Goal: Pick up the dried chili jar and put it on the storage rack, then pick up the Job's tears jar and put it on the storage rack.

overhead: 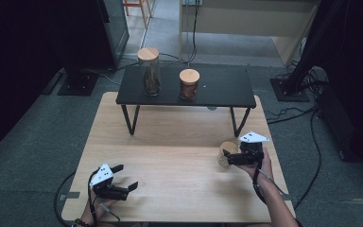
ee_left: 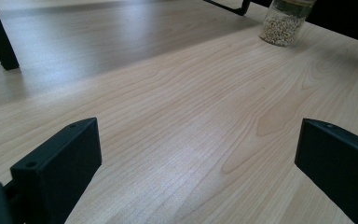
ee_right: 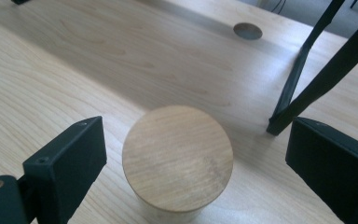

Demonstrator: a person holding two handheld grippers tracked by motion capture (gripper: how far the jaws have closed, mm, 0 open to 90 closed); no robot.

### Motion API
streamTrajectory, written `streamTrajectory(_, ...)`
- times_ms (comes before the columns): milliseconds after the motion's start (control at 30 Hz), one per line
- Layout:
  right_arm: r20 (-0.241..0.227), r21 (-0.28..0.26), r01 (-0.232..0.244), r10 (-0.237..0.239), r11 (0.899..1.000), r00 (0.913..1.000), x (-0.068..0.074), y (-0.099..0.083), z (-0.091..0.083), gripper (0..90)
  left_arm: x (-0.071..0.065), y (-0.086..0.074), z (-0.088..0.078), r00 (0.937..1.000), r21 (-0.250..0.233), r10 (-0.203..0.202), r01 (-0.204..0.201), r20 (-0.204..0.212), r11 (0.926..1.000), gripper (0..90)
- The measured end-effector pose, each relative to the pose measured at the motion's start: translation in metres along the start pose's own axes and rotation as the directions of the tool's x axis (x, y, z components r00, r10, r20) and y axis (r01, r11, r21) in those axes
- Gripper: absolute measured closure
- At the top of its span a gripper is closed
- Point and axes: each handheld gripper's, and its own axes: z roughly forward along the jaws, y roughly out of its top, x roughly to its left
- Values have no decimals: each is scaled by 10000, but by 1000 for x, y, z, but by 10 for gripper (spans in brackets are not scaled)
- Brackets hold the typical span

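A glass jar with a round wooden lid [ee_right: 177, 157] stands on the light wooden table [overhead: 170, 156] at its right side, also seen as the jar [overhead: 226, 153] and, holding pale grains, as the jar [ee_left: 283, 21]. My right gripper [overhead: 226, 156] hovers just above and around it, jaws wide open on either side of the lid, not touching; the right gripper [ee_right: 196, 163] straddles it. My left gripper [overhead: 126, 177] rests open near the table's front left, nothing between its jaws; the left gripper [ee_left: 196, 163] faces bare wood.
A low black shelf [overhead: 217, 90] on thin legs stands at the table's far side, carrying a tall jar [overhead: 149, 71] and a shorter jar [overhead: 189, 83], both with wooden lids. One shelf leg [ee_right: 303, 79] is close behind the right gripper. A round cable hole [ee_right: 247, 31] lies beyond.
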Motion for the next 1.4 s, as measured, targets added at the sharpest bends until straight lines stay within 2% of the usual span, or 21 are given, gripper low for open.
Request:
streamTrajectory(900, -144, 413, -323, 329, 9986, 9994, 5, -23, 21, 46, 0, 0, 0, 10000, 14, 38, -38, -3, 10000, 5)
streamTrajectory(1400, -116, 557, -339, 346, 9979, 9993, 5, -24, 24, 46, 0, 0, 0, 10000, 26, 69, -69, 5, 10000, 4)
